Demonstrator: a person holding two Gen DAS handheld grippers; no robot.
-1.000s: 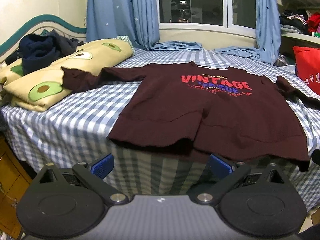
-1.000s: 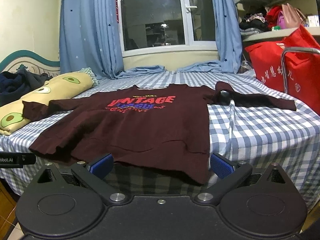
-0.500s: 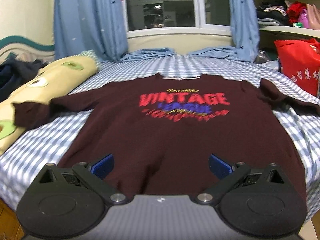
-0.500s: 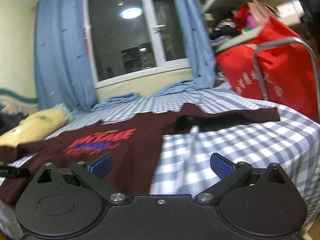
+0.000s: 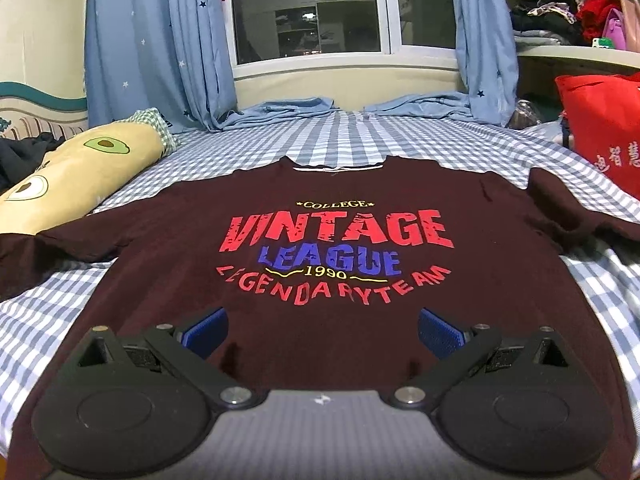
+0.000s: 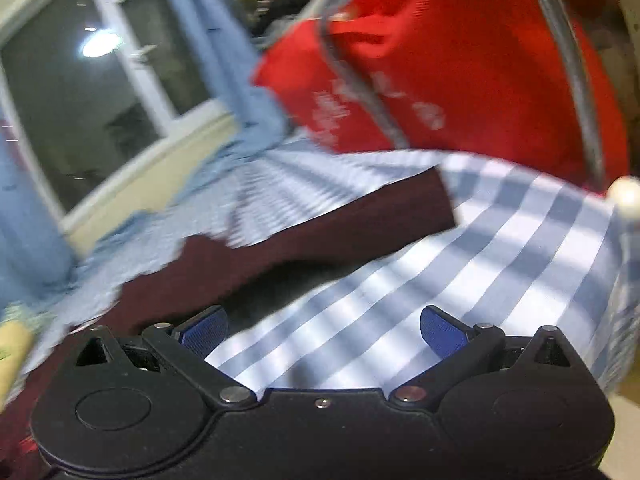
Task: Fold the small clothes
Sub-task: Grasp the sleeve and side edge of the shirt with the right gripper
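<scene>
- Since a second ago I have brought my left gripper (image 5: 322, 330) from the foot of the bed up over the maroon sweatshirt (image 5: 328, 248), so its lower body now fills the space under my fingers instead of hanging at the mattress edge.
- My right gripper (image 6: 323, 330) has swung away to the right of the sweatshirt; its view has gone from the whole garment to a tilted, motion-blurred look at one sleeve (image 6: 320, 236).
- The left gripper's jaws are spread wide and grip nothing; the blue pads (image 5: 205, 330) sit above the fabric just below the printed "VINTAGE LEAGUE" lettering (image 5: 336, 252).
- The right gripper's jaws are equally wide apart and empty, with the blue-and-white checked sheet (image 6: 500, 264) showing between them.
- The sweatshirt lies flat, front up, on the checked bedsheet (image 5: 68, 296), collar toward the window (image 5: 308, 12), both sleeves stretched out sideways.
- Left of the sweatshirt, an avocado-print pillow (image 5: 80, 168) lies along the bed, and the left cuff reaches just beside it.
- Right of the sweatshirt stands a red bag (image 5: 600, 128) with white characters; in the right wrist view that red bag (image 6: 440, 60) looms just beyond the sleeve's cuff, with a grey metal frame (image 6: 576, 64) in front of it.
- Blue star-patterned curtains (image 5: 160, 44) hang behind the sweatshirt on both sides of the window.
</scene>
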